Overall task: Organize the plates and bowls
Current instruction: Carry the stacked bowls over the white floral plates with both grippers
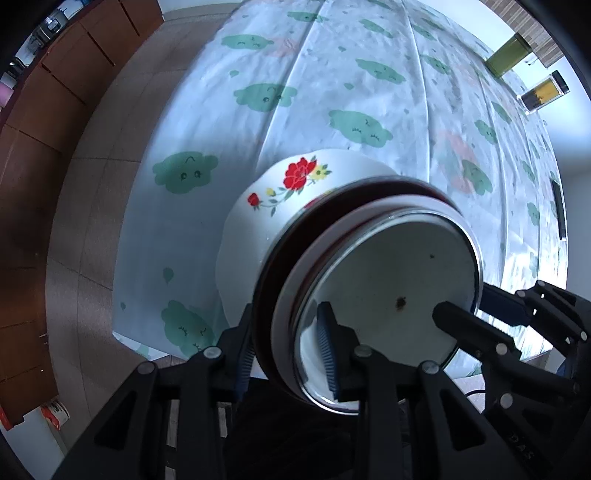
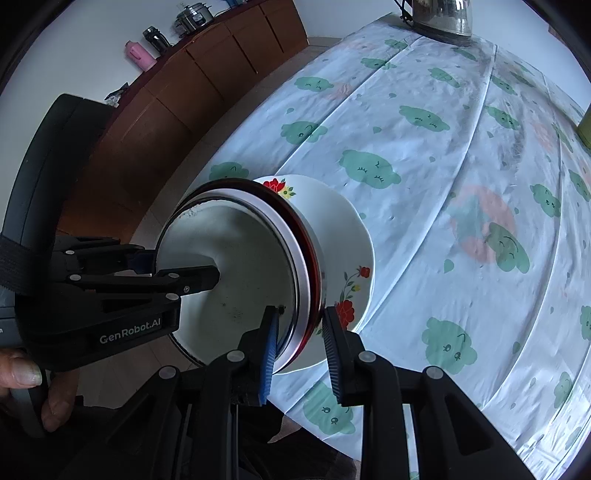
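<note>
A stack of nested bowls sits near the table's front edge: a white bowl with red flowers (image 1: 284, 184) at the bottom, a red-rimmed bowl (image 1: 273, 280) in it, and a metal-rimmed white bowl (image 1: 391, 280) on top. My left gripper (image 1: 284, 354) is shut on the stack's rim, one finger inside and one outside. My right gripper (image 2: 299, 343) grips the opposite rim (image 2: 303, 291) the same way. The right gripper (image 1: 480, 314) shows in the left wrist view, and the left gripper (image 2: 177, 273) in the right wrist view.
The table has a white cloth with green clouds (image 1: 332, 74). Two jars (image 1: 543, 92) stand at the far right, a steel kettle (image 2: 439, 14) at the far end. Brown cabinets (image 2: 207, 70) line the wall to the left, across a tiled floor.
</note>
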Demonstrator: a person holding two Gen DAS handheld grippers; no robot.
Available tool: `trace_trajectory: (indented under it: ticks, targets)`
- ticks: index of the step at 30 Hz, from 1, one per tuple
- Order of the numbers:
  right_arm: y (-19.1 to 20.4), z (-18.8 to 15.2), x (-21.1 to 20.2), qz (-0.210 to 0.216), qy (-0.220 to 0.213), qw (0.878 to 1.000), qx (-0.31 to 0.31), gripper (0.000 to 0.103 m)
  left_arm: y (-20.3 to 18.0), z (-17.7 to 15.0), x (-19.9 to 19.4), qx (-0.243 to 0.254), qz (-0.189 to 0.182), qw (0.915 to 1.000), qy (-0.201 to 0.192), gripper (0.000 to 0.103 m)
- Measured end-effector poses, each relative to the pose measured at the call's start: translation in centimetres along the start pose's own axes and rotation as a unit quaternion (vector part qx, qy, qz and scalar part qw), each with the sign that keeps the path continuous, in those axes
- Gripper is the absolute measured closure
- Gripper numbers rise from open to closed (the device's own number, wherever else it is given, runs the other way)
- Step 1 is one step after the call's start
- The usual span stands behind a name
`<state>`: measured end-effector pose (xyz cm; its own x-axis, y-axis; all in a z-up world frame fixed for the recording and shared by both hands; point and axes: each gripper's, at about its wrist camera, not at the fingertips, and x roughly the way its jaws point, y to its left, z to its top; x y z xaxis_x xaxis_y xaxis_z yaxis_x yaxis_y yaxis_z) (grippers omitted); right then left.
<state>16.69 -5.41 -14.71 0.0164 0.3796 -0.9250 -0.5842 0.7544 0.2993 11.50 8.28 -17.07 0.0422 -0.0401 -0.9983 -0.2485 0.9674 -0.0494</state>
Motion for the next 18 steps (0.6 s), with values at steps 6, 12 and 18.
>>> trace_trajectory:
  ticks: [6,12,18]
  targets:
    - [0.0,0.1,0.4,0.001,0.004,1.0,-0.001,0.076,0.3,0.0,0.5,-0.006,-0.005,0.9999,0.009,0.073]
    - [-0.3,0.1,0.7,0.002,0.007,1.0,0.006,0.076,0.5,0.1,1.2,-0.011,-0.016,0.9996,0.02,0.073]
    - [-0.5,0.2,1.2,0.001,0.01,1.0,0.01,0.076,0.4,0.3,1.4,-0.009,-0.016,0.9996,0.024,0.073]
